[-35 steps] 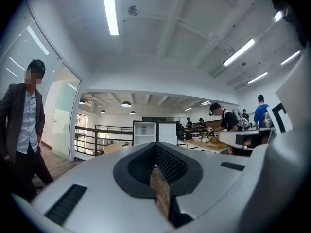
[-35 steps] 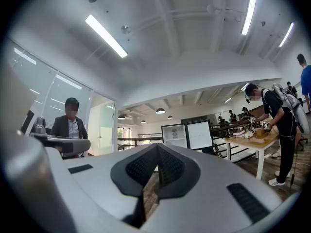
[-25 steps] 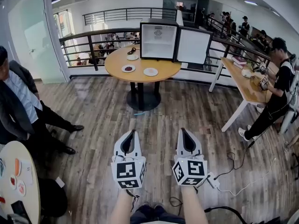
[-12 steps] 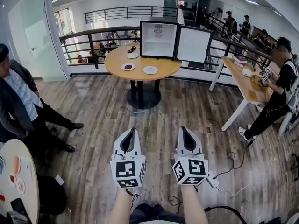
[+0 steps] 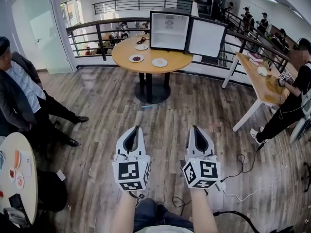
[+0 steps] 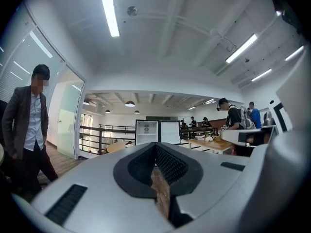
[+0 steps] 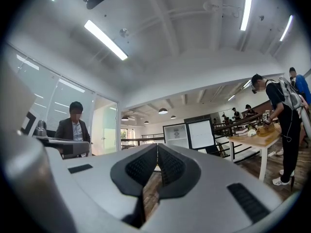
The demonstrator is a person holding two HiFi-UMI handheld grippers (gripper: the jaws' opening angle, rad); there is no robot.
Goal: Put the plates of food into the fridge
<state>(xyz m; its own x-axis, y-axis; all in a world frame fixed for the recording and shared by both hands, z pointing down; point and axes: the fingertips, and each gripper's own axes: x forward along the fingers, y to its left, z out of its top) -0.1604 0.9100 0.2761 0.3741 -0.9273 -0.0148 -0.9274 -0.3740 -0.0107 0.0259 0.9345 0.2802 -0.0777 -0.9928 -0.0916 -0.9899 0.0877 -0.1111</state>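
So far, no plate has been put away. The left gripper (image 5: 136, 130) and right gripper (image 5: 195, 129) are held with jaws pressed together on nothing. Three plates (image 5: 136, 58) are seen far ahead of the jaws on the counter (image 5: 146, 69), beside the open fridge (image 5: 169, 31).

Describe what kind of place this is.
Probably an open-plan office or lab mezzanine, not a home: a metal railing edges the wood floor, a person works at a long desk, and a mini fridge sits door-open on a round table.
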